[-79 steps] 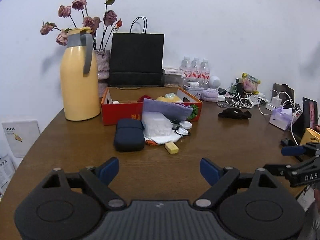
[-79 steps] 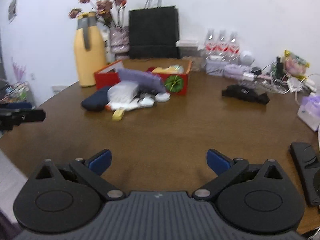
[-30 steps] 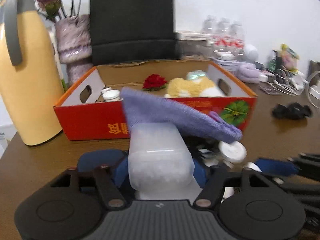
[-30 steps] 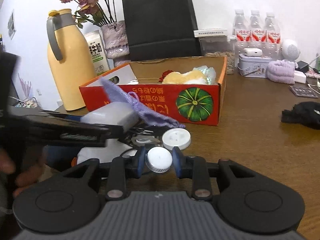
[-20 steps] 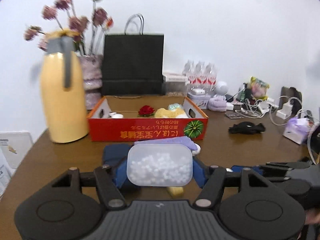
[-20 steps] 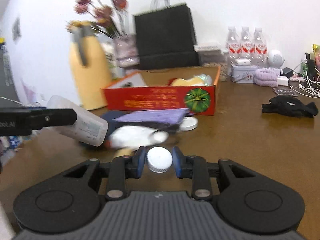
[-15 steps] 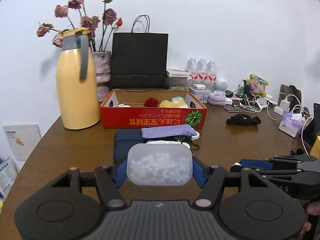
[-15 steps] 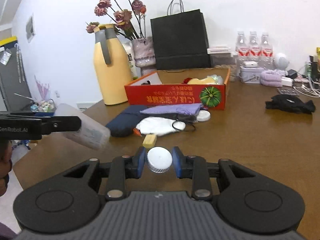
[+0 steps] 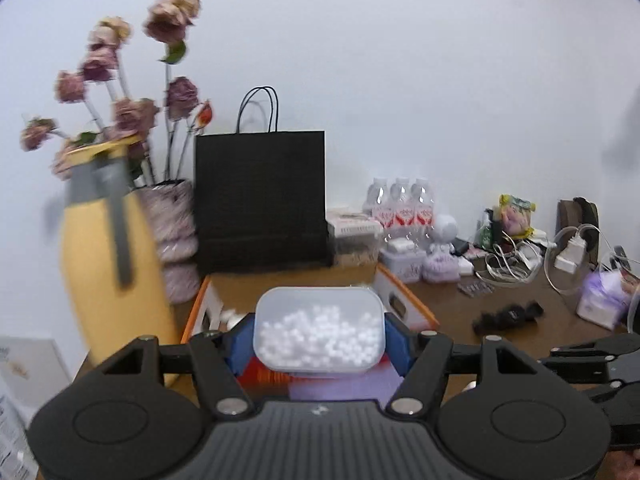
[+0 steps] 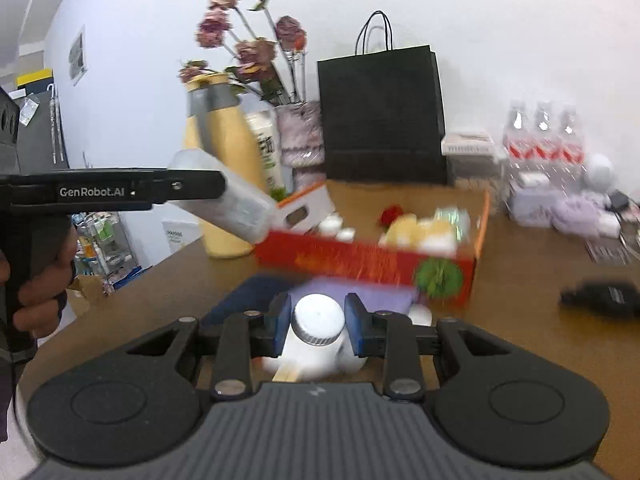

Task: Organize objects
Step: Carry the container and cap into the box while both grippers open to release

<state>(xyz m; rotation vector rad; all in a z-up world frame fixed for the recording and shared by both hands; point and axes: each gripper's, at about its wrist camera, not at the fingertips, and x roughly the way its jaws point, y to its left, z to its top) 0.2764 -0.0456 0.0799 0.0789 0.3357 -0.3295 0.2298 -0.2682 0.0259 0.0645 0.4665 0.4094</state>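
My left gripper (image 9: 319,334) is shut on a translucent plastic box of small white balls (image 9: 319,330), held in the air in front of the red cardboard box (image 9: 404,306). The right wrist view shows that same plastic box (image 10: 232,196) tilted, above the red cardboard box's (image 10: 360,262) left end. My right gripper (image 10: 319,326) is shut on a small white bottle with a ribbed cap (image 10: 318,326), lifted over the table. A purple cloth (image 10: 360,298) and a dark blue pouch (image 10: 244,296) lie in front of the red box.
A yellow thermos jug (image 9: 112,264), a vase of dried roses (image 9: 172,232) and a black paper bag (image 9: 260,200) stand behind the box. Water bottles (image 9: 400,204), chargers and cables (image 9: 512,264) crowd the back right. A black item (image 9: 508,314) lies on the wooden table (image 10: 520,320).
Both grippers closed on their objects a second ago, lifted them off the table and now carry them up and toward the red box. The views are blurred by motion.
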